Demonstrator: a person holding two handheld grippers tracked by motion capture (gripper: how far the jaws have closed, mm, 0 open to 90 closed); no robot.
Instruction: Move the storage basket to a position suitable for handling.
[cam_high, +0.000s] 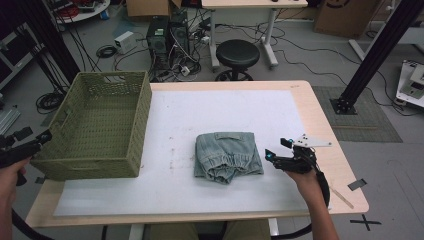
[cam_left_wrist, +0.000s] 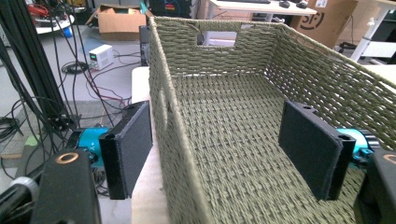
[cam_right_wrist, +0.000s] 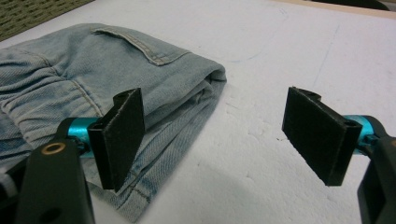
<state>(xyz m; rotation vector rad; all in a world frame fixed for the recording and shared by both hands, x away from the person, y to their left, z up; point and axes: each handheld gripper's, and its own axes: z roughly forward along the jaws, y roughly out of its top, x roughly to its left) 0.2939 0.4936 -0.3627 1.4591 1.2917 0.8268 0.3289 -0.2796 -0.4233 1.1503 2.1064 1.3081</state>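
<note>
Folded jeans (cam_high: 228, 156) lie mid-worktop on the white sheet (cam_high: 170, 190), well apart from the woven basket (cam_high: 98, 125) at the left edge.

Right tongs (cam_high: 276, 151): open, nothing between the pads. They sit just beside the right edge of the jeans (cam_right_wrist: 84, 93), low over the sheet. In the right gripper view one pad overlaps the denim fold and the other stands over bare sheet.

Left tongs (cam_high: 31, 136): open and gripping nothing, with the pads apart astride the basket's near-left wall (cam_left_wrist: 163, 121), one pad outside and one inside. Whether either pad touches the weave I cannot tell.

Judgement: the step in hand looks like steadying the basket while the jeans get picked up. To do it well, the left tongs should close on the wall near its rim, where the weave is stiffest. The right tongs should slide under all the layers at the fold, not just the top one, or the bundle will unfold when lifted.

Hard to make out: the underside of the jeans, the number of layers, and the near wall of the basket in the left gripper view.
</note>
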